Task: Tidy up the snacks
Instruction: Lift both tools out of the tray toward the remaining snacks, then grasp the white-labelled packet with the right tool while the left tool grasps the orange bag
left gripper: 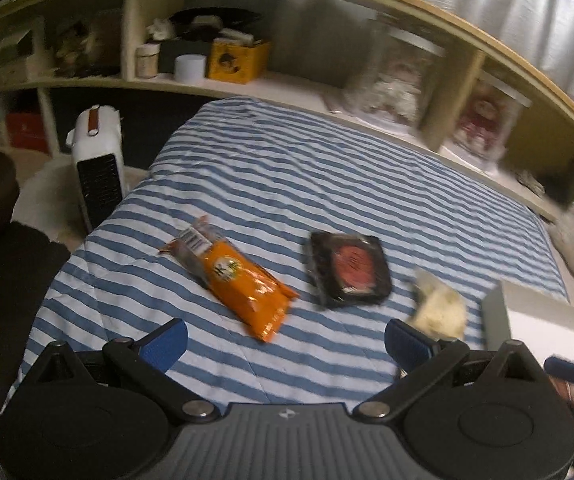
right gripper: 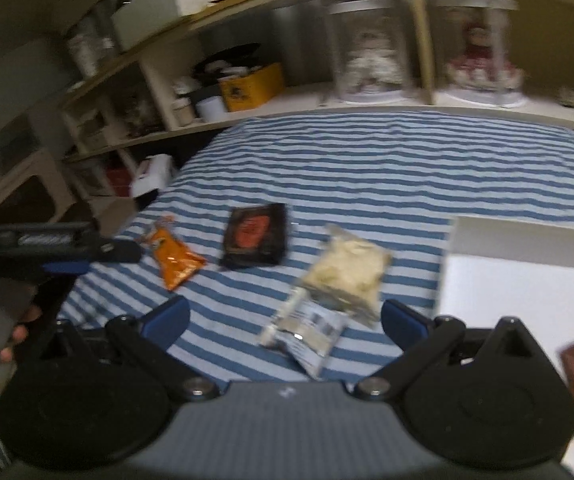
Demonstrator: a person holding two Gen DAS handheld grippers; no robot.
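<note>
On the striped bedcover (left gripper: 327, 184) we see three snacks. The orange packet (left gripper: 243, 284) lies left of the black packet (left gripper: 349, 268), its long axis diagonal, barcode end pointing away-left. The pale packet (right gripper: 343, 276) lies right of the black one, beside the white box (right gripper: 527, 280). Our left gripper (left gripper: 285, 340) and right gripper (right gripper: 285, 320) are both spread wide, holding nothing.

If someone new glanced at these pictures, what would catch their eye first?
Probably the blue-striped bedspread filling both views, with three snacks lying apart in a row: an orange packet on the left, a black packet in the middle, and a clear bag of pale pieces on the right. Next, the white box at the right edge, and both open grippers, left and right, holding nothing.
</note>
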